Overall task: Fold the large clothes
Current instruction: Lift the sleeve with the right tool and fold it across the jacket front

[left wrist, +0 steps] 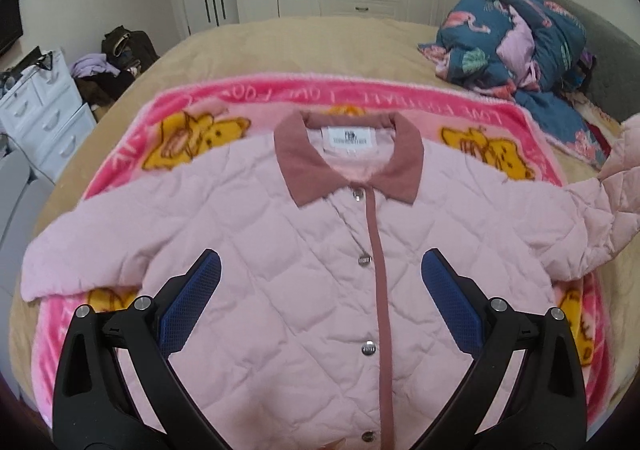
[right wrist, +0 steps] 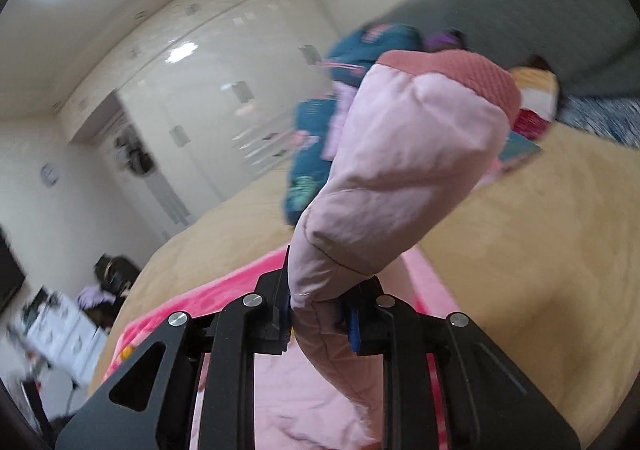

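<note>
While the pink quilted jacket point(left wrist: 320, 250) lies face up and buttoned on the pink cartoon blanket point(left wrist: 132, 154) that covers the bed point(left wrist: 280, 46), its two sleeves are not in the same state. One sleeve point(left wrist: 80, 250) rests flat at the left of the left wrist view, and the other sleeve point(right wrist: 400, 170) is lifted in the air. The right gripper point(right wrist: 320, 314) is closed on this raised sleeve, a little below the darker ribbed cuff point(right wrist: 472, 78), so the cuff end stands up above the fingers. I think the sleeve is held like this in order to carry it across the chest for the first fold. The left gripper point(left wrist: 320, 270) hovers over the front of the jacket, near the dark pink placket point(left wrist: 378, 250), with its jaws wide apart and nothing between them. Probably it waits there to press the body down, so the jacket does not slide. A bundled flamingo-print quilt point(left wrist: 520, 34) lies well apart, near the grey headboard point(left wrist: 600, 34).
</note>
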Demonstrator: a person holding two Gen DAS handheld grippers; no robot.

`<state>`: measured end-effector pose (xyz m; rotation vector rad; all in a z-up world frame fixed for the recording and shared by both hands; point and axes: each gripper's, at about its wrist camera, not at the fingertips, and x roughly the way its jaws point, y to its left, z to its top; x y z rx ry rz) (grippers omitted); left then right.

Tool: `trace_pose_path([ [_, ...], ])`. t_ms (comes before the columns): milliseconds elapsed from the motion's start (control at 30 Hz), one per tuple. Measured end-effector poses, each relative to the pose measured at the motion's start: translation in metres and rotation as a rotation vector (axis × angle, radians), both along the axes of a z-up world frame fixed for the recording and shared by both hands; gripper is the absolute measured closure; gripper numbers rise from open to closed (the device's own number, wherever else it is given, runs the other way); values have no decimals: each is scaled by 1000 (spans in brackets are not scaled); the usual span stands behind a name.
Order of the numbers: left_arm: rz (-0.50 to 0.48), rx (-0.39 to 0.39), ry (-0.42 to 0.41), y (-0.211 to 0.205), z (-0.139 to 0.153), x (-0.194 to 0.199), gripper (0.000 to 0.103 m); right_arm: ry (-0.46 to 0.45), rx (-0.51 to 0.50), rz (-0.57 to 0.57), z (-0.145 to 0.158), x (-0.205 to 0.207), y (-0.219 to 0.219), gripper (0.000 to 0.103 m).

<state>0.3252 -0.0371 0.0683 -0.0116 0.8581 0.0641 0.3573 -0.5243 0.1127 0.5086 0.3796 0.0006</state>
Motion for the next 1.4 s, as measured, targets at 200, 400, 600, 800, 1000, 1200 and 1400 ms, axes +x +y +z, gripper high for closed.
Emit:
trace_pose_path([
  [200,5,-26,-33,15,23,5,9,-59,-54,134,35,8,59,83],
  [400,39,-81,-41,43,27,3,9,-90,-84,246,51,5,108,83],
  [600,112,-99,-37,83,21,-6,9,-101,-120,335,51,8,154,83],
  [800,191,-205,-39,127,9,-20,9,-82,-136,406,38,14,195,83],
  [1000,262,-312,2,164,-23,-24,9,-53,-176,462,14,19,253,83],
  [1200,243,-350,-4,172,-37,-21,9,-15,-225,503,-23,22,306,83],
  [1400,234,-346,-3,172,-51,-12,9,86,-263,577,-74,25,365,83],
])
